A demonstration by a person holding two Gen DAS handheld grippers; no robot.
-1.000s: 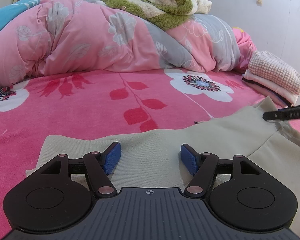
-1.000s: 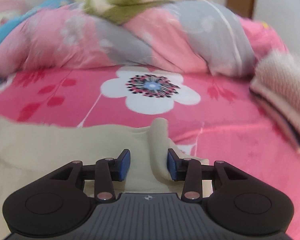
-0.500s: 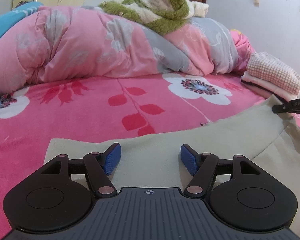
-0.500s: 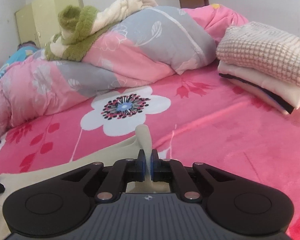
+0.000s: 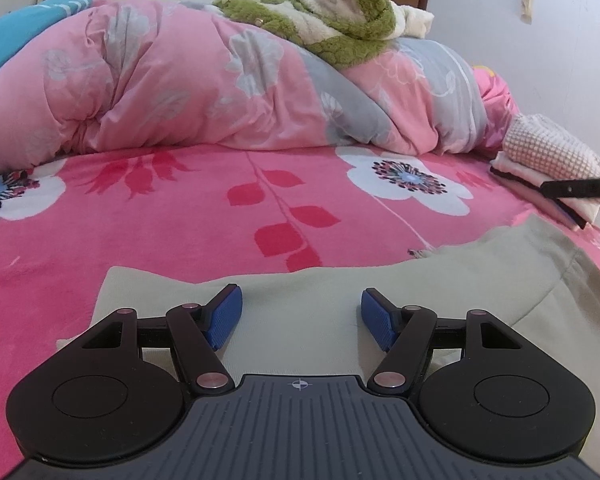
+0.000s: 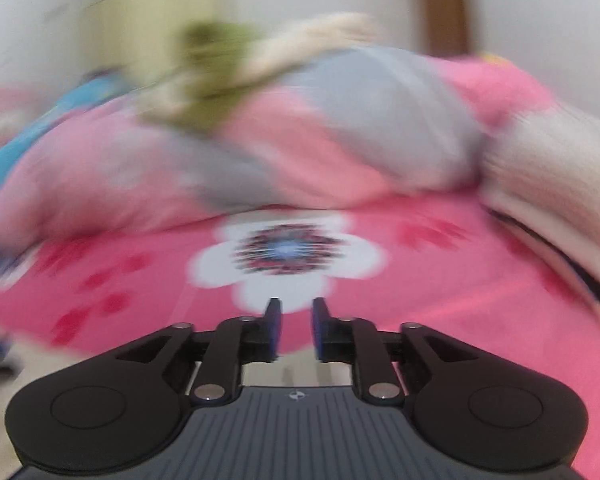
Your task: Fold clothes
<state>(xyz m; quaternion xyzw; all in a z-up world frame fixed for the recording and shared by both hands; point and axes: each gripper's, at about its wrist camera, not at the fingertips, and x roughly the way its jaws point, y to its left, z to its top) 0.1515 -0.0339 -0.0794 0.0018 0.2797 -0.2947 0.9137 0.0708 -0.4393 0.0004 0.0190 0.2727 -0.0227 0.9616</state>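
Pink flowery bedding (image 5: 180, 216) lies under a beige garment (image 5: 308, 312), spread flat for folding right beneath the left gripper (image 5: 302, 312), whose jaws gape wide. Right gripper (image 6: 294, 322), blurry, shows a narrow empty gap.

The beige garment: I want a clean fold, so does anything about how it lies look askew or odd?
The beige garment lies mostly flat on the pink bedspread, but its right end is bunched, with a diagonal crease. Both grippers are open, holding nothing.
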